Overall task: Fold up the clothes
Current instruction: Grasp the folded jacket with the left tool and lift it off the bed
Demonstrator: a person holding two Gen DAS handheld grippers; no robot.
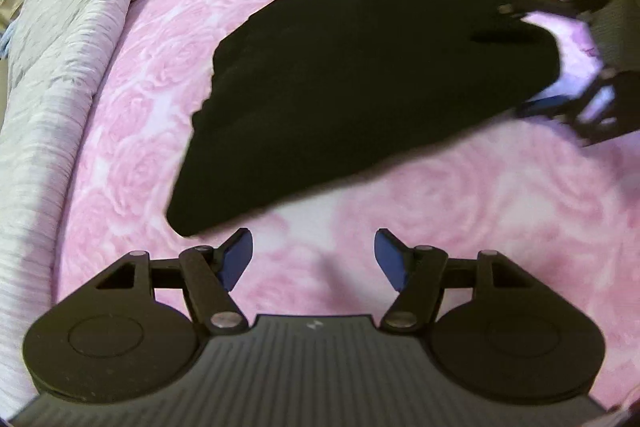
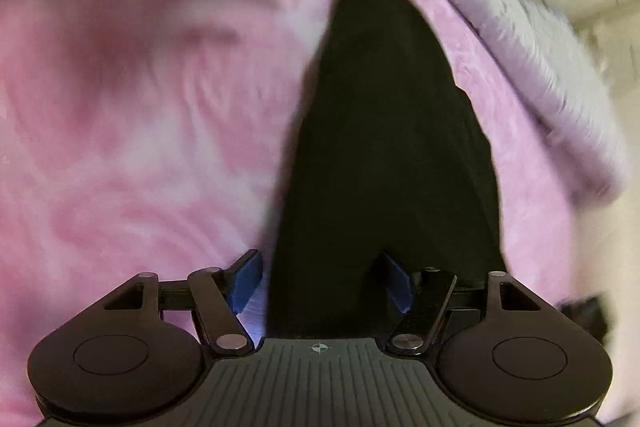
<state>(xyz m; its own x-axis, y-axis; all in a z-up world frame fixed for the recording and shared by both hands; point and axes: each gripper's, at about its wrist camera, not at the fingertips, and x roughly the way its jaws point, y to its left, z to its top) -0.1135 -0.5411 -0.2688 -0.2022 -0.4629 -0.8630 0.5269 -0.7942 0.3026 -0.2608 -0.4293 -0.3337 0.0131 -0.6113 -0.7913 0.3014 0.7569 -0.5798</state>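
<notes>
text: none readable | labels: none | numbers: none

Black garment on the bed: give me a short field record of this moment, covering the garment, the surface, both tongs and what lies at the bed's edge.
garment: black garment, lying flat as a long tapered shape
surface: pink rose-patterned bed cover
left tongs: open, nothing between the blue pads, over bare cover just short of the garment's near corner
right tongs: open, above the garment's wide end, pads not pressing on it
bed edge: pale grey crinkled blanket bunched alongside
image quality: right wrist view heavily blurred
</notes>
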